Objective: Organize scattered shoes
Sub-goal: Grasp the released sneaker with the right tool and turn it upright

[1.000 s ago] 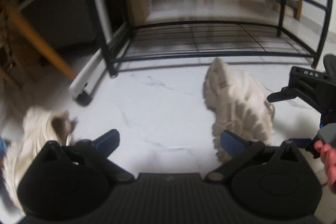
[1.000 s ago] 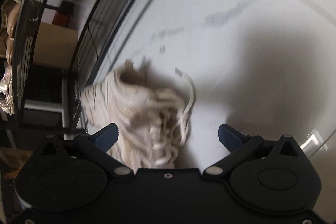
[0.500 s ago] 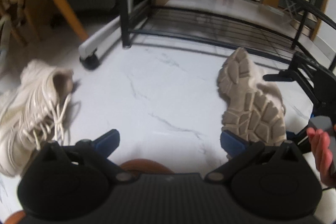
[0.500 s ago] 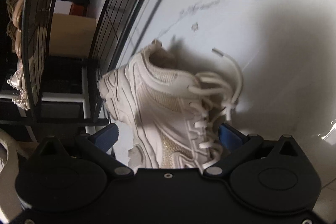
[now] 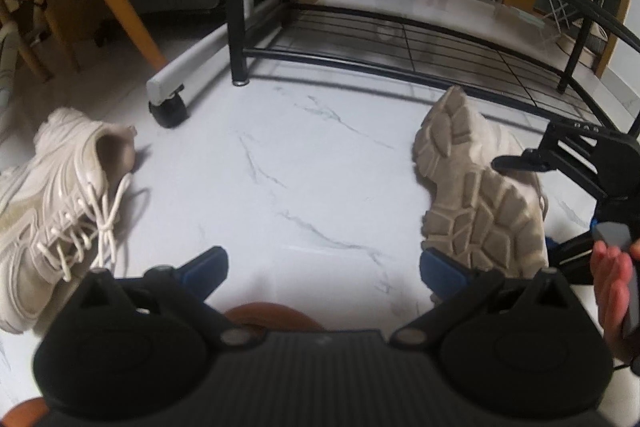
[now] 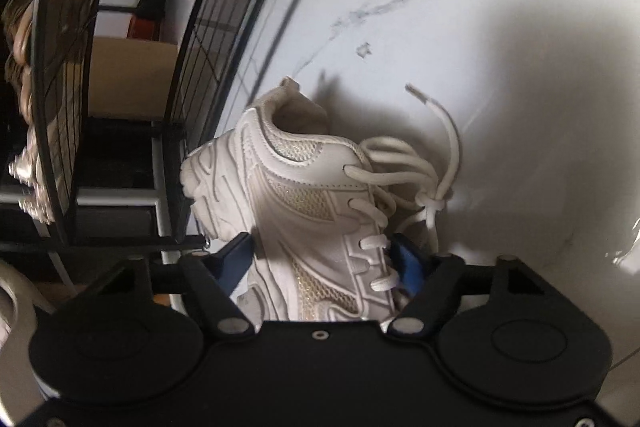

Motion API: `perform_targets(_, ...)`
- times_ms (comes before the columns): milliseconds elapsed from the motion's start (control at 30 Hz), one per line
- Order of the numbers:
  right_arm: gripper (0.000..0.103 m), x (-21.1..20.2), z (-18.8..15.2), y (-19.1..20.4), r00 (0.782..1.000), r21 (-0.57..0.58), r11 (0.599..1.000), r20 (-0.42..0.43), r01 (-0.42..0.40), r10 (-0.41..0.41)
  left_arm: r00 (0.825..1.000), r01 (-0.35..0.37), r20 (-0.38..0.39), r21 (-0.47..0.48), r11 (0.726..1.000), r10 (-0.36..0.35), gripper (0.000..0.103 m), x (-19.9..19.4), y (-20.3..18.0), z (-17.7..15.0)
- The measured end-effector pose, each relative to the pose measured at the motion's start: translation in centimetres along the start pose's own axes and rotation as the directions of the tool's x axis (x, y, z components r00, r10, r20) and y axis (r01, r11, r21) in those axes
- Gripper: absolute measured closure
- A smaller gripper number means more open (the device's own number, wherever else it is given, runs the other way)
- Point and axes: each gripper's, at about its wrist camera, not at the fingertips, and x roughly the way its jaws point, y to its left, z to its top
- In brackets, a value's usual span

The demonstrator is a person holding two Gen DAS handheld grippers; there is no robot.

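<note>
right gripper (image 6: 320, 255) jaws just closing, sneaker (image 6: 304, 211) between them

Right tongs (image 6: 322, 257) just closed on white sneaker (image 6: 312, 203) by rack (image 6: 208, 39)

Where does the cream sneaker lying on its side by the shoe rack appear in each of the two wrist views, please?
Left wrist view: the sneaker lies right of centre, sole facing the camera, with the right gripper reaching in from the right edge.
Right wrist view: sneaker at lower centre, laces to the right, between the blue pads.
Shared landmark: the black shoe rack just beyond the sneaker.
</note>
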Motion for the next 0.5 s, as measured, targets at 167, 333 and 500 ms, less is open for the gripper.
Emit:
perform_targets(167, 0.035, -0.8, -0.6, 3.2, 0.999, -0.243, 0.969, 0.035, 0.041, -0.034, 1.0, -0.002, 0.005, -0.01, 1.0, 0.002, 0.001, -0.2, 0.0, -0.1)
perform_targets(333, 0.017, -0.8, -1.9, 5.9, 0.999, -0.374, 0.927, -0.025, -0.039, 0.032, 1.0, -0.005, 0.005, -0.025, 1.0, 0.005, 0.001, -0.3, 0.1, -0.1)
perform_targets(500, 0.01, 0.0, -4.3, 8.5, 0.99, -0.519, 0.844, -0.111, -0.133, 0.087, 1.0, -0.013, 0.0, -0.055, 0.998, 0.013, 0.001, -0.3, 0.5, -0.1)
